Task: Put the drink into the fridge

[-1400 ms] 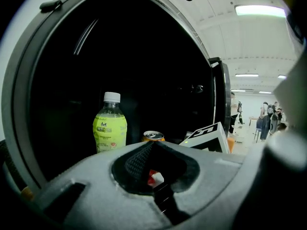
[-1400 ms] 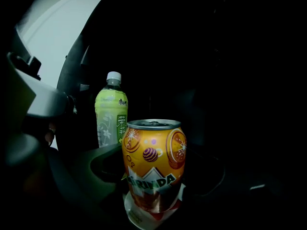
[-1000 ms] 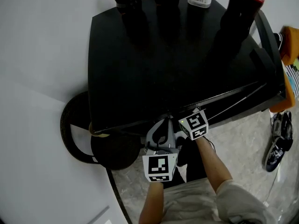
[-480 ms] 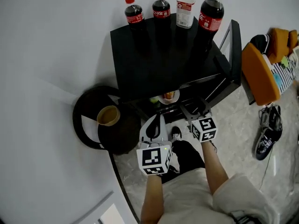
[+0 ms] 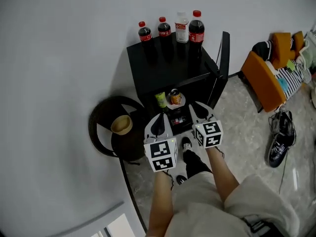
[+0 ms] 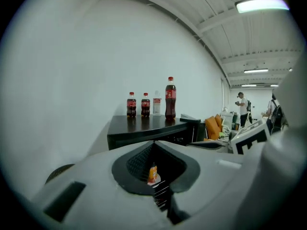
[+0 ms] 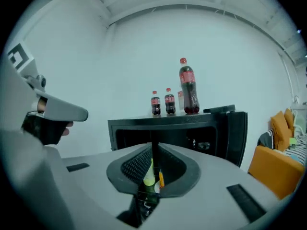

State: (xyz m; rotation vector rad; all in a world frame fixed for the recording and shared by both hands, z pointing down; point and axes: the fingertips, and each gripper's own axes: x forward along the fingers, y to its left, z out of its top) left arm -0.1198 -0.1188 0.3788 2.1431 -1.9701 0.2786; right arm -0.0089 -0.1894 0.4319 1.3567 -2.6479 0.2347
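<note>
A low black fridge (image 5: 168,63) stands against the wall with its door (image 5: 223,58) swung open to the right. On its top stand two small cola bottles (image 5: 144,32) (image 5: 164,28), a clear bottle (image 5: 181,24) and a tall cola bottle (image 5: 196,28). Inside, a green bottle (image 5: 161,100) and an orange can (image 5: 175,98) show on a shelf. My left gripper (image 5: 159,125) (image 6: 154,143) hangs in front of the opening, shut and empty. Beside it, my right gripper (image 5: 200,111) (image 7: 152,145) has just been closing with nothing between its jaws; the tips now meet.
A round dark stool (image 5: 111,132) with a tan cup (image 5: 121,125) sits left of the fridge. An orange chair (image 5: 264,78) and shoes (image 5: 279,142) lie on the floor at right. A person (image 6: 241,107) stands far off in the left gripper view.
Both grippers have risen and drawn back from the fridge front. The fridge looks smaller and its inside shelf has come into sight.
</note>
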